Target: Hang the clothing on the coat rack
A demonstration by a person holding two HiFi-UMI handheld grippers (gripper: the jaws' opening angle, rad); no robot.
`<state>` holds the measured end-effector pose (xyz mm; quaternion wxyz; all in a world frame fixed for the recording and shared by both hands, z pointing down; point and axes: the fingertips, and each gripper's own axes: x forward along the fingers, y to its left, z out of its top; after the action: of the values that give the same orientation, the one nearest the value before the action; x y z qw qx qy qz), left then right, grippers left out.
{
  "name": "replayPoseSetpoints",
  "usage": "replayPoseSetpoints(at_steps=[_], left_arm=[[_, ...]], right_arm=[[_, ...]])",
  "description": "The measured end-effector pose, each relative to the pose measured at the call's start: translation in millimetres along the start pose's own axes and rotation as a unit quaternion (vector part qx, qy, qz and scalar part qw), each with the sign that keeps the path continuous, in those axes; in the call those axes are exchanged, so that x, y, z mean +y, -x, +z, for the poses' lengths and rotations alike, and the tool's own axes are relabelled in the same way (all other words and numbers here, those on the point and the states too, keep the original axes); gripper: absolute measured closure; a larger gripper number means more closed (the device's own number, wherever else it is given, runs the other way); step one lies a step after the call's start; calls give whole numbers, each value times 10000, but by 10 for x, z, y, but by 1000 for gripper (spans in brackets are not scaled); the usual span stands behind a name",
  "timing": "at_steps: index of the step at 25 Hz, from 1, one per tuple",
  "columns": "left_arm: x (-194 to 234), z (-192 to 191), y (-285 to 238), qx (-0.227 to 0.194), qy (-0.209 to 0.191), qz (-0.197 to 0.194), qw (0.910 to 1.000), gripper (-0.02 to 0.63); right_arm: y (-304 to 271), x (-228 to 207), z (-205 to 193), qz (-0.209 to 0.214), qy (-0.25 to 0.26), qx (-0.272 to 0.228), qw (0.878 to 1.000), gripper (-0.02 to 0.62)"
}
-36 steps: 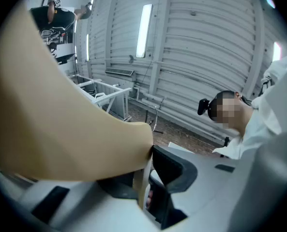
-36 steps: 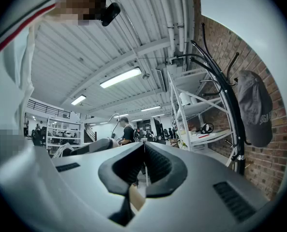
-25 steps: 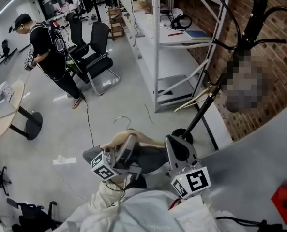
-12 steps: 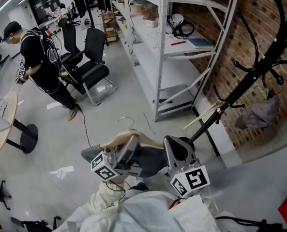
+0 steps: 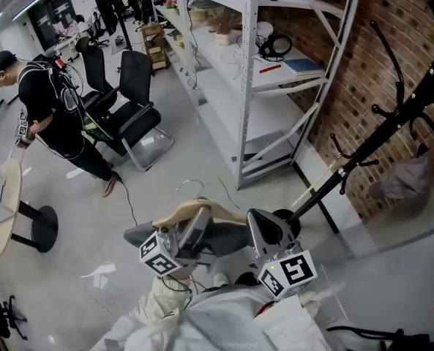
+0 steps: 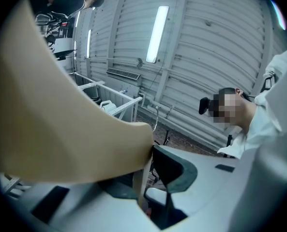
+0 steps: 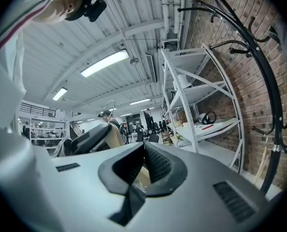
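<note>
Between my two claws hangs the clothing point(image 5: 224, 241), a dark grey cloth draped over a pale wooden hanger point(image 5: 202, 209) whose thin metal hook point(image 5: 191, 186) stands up from the middle. The cloth sags below the hanger's arms and shows grey on both sides of my left claw point(image 5: 193, 227). I cannot make out its folds or its lower part.

Beyond it, the coat rack point(image 5: 381, 137) is a black pole with curved black prongs, set against a red brick wall point(image 5: 363, 64). Left of the rack stands a white shelving unit point(image 5: 255, 86). On one of its shelves lie black headphones point(image 5: 275, 46), a flat blue pad point(image 5: 301, 66) and a red pen point(image 5: 269, 69). Farther left of the rack, well away, are black office chairs point(image 5: 132, 101) and a person in black point(image 5: 48, 108) on the grey floor point(image 5: 187, 145).

Hanger and clothing are low, just left of the rack's round base point(image 5: 291, 221), and well apart from every prong. My left claw stands wide, its pads closed on the thick shoulder of the hanger, which fills most of the left gripper view. My right claw point(image 7: 144, 153) is narrow and pinches a pale sliver that seems to be the hanger's other arm, on the side nearer the rack.
</note>
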<state>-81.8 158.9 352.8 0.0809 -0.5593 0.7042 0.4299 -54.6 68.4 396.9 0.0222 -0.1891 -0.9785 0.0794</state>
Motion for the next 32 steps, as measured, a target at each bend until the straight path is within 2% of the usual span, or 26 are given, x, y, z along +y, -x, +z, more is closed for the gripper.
replayPoseSetpoints(at_steps=[8,15,32], left_arm=[[323,32,-65,47,223,28,9997,505],[630,47,-259,73,417,-47,9991,505],[1239,-491,-1500,579,722,-687,9933,505]], right_arm=[[-231,-137,-61,-195,-29,130,9997,571],[-484,-369,3,-329,3,43,9994,571],[-746,-1759,395,-1107,131,-404,9929,571]])
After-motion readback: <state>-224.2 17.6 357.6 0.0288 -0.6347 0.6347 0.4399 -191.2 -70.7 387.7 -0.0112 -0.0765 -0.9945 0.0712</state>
